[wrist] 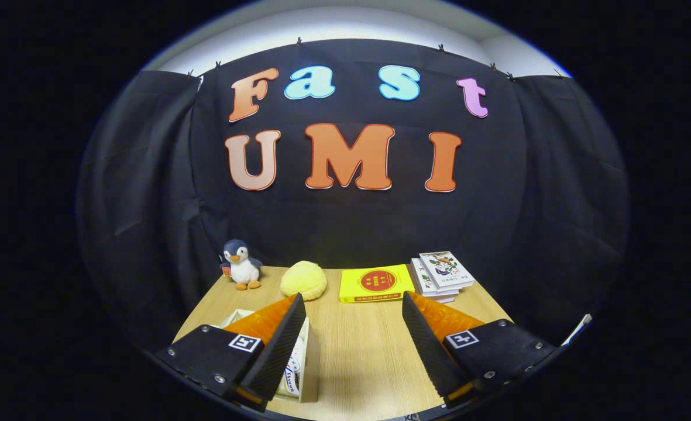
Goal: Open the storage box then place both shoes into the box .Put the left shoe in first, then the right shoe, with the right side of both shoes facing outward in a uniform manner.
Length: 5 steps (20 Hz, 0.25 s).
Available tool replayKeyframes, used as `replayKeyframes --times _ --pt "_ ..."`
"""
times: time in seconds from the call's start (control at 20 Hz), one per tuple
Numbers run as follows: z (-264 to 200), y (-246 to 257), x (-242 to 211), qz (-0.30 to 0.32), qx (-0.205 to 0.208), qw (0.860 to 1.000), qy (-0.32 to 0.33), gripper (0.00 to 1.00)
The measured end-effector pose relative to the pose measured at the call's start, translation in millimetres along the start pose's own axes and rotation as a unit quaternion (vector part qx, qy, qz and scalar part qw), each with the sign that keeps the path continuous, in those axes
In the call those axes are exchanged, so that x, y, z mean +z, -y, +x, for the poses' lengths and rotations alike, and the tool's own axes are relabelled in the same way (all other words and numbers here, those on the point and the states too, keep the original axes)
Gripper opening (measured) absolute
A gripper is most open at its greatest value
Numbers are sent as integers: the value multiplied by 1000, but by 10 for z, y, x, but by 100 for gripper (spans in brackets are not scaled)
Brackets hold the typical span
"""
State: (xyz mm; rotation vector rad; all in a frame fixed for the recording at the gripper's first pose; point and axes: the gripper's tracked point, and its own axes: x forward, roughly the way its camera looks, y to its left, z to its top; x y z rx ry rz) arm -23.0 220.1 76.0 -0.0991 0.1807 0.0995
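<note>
Storage box (305,362), or what looks like it, sits low on the tabletop (357,351) under and just behind your left finger: a pale, cream-sided container whose near wall and corner show beside that finger, with something printed and white resting inside or against it. You cannot tell from this gripper view whether its lid is up, off or on, because the finger covers most of it. No shoe can be made out for certain; the printed white piece at the box may belong to one, but it is too hidden to say.

Your tongs (354,318) stand wide apart, holding nothing, with bare wood between them. They hang above the near part of the tabletop, aimed at the back wall.

As for the step, this scene would suit a box waiting to be opened as well as a box already filled, so judge it once you have tipped the view down onto the box. Whatever comes next calls for bringing the box out from behind the left finger and into the gap.

Along the back edge stand a toy penguin (241,265), a yellow plush lump (303,279), a yellow book (375,283) and a stack of white books (442,275). All lie well beyond the fingers and apart from the box, so nothing crowds it.
</note>
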Motion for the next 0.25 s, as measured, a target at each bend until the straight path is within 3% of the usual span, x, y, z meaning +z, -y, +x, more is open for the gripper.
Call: replayKeyframes --times 0.25 --pt "-56 -3 24 25 0 1000 15 99"
